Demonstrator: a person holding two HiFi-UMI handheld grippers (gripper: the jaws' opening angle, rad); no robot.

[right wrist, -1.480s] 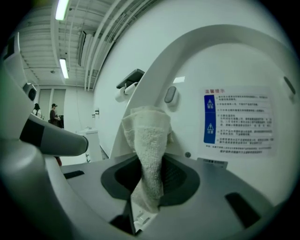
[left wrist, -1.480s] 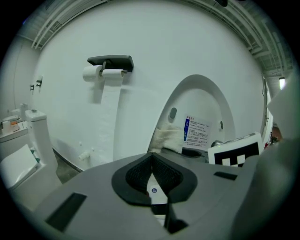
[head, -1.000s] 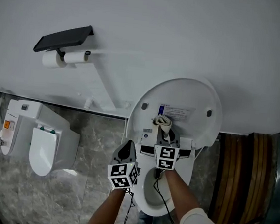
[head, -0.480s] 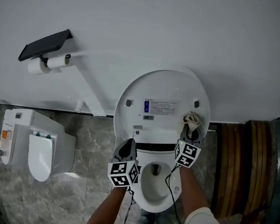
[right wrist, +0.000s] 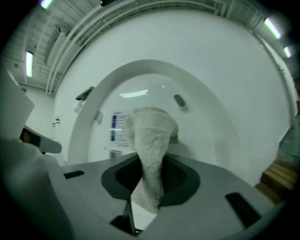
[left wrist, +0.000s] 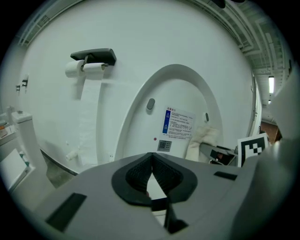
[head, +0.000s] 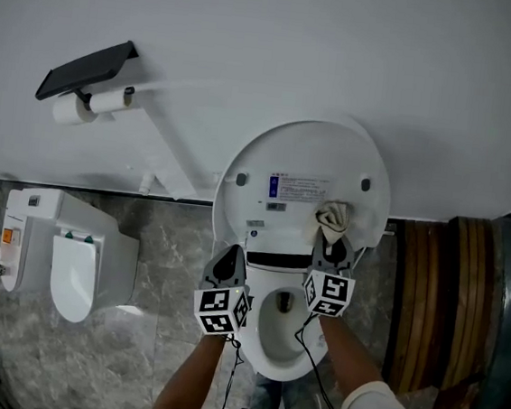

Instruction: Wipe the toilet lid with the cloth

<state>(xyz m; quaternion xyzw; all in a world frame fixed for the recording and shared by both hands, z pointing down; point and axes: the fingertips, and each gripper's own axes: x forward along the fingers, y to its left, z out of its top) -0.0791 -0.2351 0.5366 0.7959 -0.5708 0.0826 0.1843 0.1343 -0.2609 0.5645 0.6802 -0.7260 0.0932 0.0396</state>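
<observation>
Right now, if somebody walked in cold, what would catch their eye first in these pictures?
The raised white toilet lid fills the middle, its printed label facing out. The right gripper is shut on a pale cloth held up to the lid's right side, just beside that label. The left gripper hangs shut and empty at the lid's lower left.

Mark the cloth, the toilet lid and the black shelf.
cloth (head: 332,217): head view, middle of its bunched end.
toilet lid (head: 307,150): head view, bare upper part of its inner face.
black shelf (head: 86,70): head view, middle of its top.
</observation>
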